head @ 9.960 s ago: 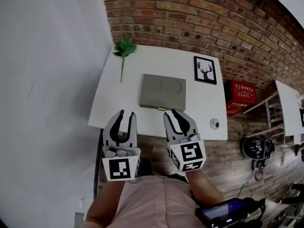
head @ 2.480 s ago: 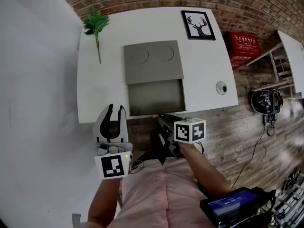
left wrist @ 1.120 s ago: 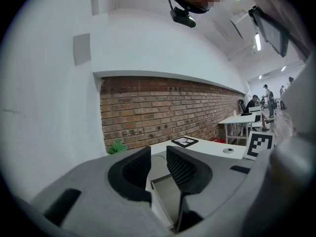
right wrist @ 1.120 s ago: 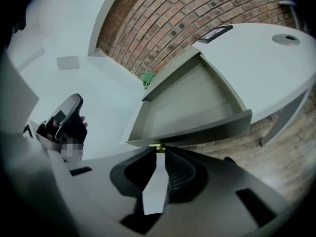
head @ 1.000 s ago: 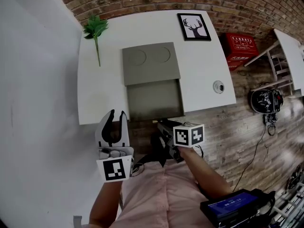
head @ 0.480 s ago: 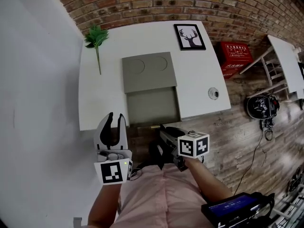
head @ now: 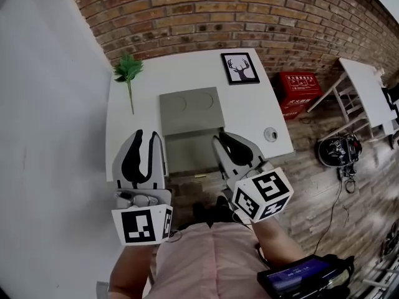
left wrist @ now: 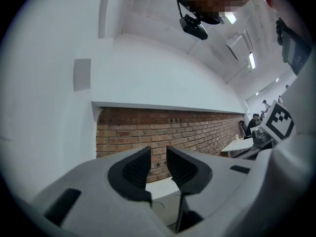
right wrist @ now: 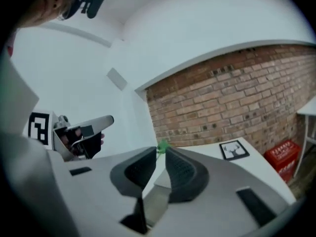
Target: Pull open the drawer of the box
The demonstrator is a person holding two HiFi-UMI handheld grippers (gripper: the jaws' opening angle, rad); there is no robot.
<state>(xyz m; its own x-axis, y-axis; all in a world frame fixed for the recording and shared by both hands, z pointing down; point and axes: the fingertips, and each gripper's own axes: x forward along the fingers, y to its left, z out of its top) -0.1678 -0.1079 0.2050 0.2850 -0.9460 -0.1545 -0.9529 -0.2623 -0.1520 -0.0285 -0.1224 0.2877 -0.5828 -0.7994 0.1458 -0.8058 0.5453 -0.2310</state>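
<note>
**A:** Where is the grey box [head: 186, 108] lying?

**B:** It is resting on the white table [head: 249, 114], with a fern sprig [head: 128, 70] to its left and a framed deer picture [head: 240, 67] beyond its right corner. Its drawer [head: 193, 151] is standing pulled out toward the table's near edge.

**A:** And the jaws?

**B:** The left gripper [head: 146, 136] is holding its jaws a narrow gap apart, gripping nothing. The right gripper [head: 224, 139] (raised beside it) has just been closing its jaws; a slim gap is showing, with nothing between them.
</note>
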